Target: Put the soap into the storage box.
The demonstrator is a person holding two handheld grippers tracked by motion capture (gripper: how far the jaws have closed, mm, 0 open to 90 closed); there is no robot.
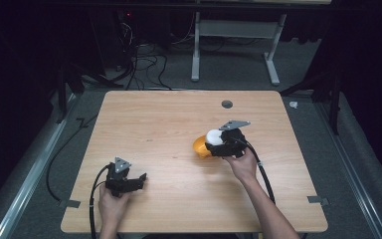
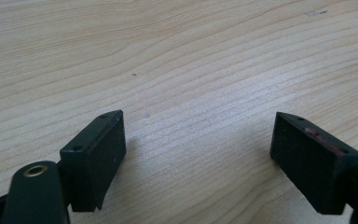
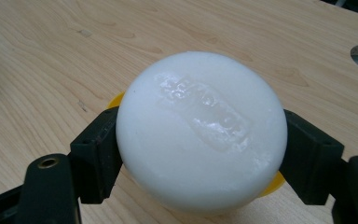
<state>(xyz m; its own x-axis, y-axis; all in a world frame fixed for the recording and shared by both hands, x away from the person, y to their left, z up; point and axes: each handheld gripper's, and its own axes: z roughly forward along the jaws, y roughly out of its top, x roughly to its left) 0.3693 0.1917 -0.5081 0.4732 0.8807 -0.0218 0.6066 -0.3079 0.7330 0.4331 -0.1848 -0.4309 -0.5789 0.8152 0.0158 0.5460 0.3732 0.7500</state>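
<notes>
A round white bar of soap (image 3: 200, 128) with raised lettering sits between the jaws of my right gripper (image 3: 200, 154), which is shut on its sides. In the high view the soap (image 1: 214, 137) hangs just above a yellow dish (image 1: 201, 147) at the table's middle right, with my right gripper (image 1: 222, 143) around it. A sliver of the yellow dish (image 3: 115, 99) peeks out under the soap. My left gripper (image 1: 138, 180) rests near the front left of the table, open, and its jaws (image 2: 198, 158) stand wide apart over bare wood.
The wooden table (image 1: 154, 119) has a round grey cable hole (image 1: 227, 104) near its far edge. Cables trail from both grippers toward the front edge. Beyond the table are a dark floor, loose cables and a white frame (image 1: 236, 30).
</notes>
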